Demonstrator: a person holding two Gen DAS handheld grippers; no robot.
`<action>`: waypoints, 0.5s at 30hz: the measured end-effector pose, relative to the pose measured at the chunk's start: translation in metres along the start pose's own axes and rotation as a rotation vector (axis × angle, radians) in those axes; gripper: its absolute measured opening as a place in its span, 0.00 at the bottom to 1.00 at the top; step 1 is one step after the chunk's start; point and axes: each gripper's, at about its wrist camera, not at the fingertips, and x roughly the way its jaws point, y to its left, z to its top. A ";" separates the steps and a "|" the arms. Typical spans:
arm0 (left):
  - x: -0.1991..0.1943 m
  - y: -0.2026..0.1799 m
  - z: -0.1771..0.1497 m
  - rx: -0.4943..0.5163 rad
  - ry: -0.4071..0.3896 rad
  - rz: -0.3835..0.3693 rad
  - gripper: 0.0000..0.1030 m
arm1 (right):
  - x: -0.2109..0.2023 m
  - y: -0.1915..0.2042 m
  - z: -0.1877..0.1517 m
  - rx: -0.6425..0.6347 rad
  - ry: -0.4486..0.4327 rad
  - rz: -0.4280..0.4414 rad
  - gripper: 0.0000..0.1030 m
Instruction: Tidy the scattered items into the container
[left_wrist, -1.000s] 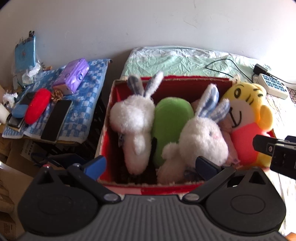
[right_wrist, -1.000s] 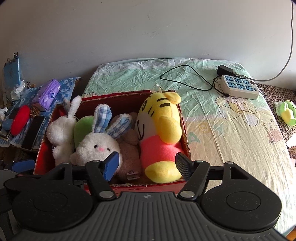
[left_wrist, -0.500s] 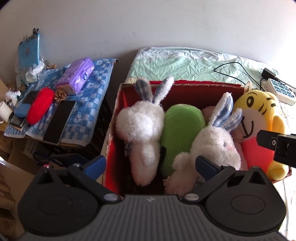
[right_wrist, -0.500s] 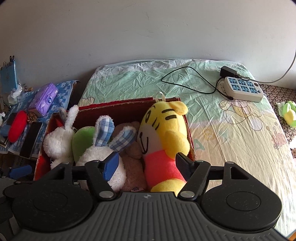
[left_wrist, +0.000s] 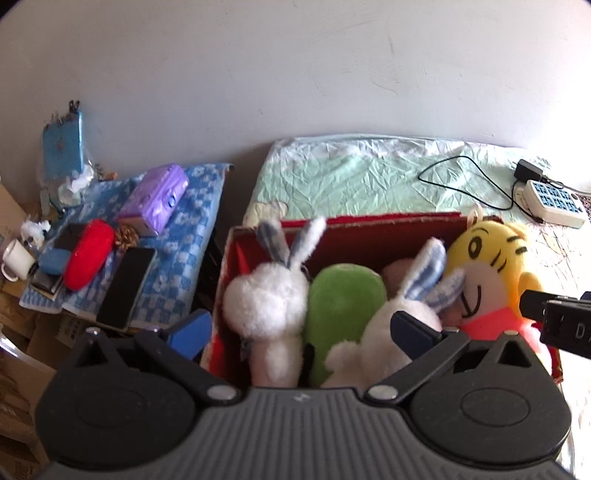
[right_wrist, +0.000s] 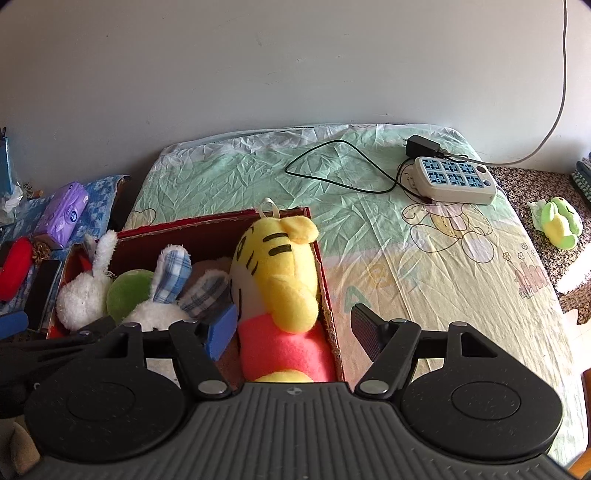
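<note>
1. Red box (right_wrist: 325, 280) on bed (right_wrist: 424, 258) is being filled w/ plush toys, incl. yellow tiger (right_wrist: 280, 273).
2. Left gripper (left_wrist: 301, 330) & right gripper (right_wrist: 293, 328) are being held wide apart above box, nothing gripped.
3. Green plush (right_wrist: 559, 223) is lying beside bed.

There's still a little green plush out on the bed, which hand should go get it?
Probably the right. The green plush lies at the bed's far right edge, on the right tool's side, and its jaws are open and empty. The left tool hovers over the red box's left end.
</note>
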 end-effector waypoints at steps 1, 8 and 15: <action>-0.002 0.001 0.001 -0.001 -0.007 0.002 1.00 | 0.001 0.000 0.001 0.000 0.000 0.003 0.69; 0.001 -0.001 0.001 0.000 0.028 -0.056 1.00 | 0.007 0.004 0.003 0.000 0.019 0.041 0.69; 0.008 -0.008 -0.005 -0.007 0.062 -0.082 1.00 | 0.007 -0.001 0.005 0.014 0.025 0.043 0.69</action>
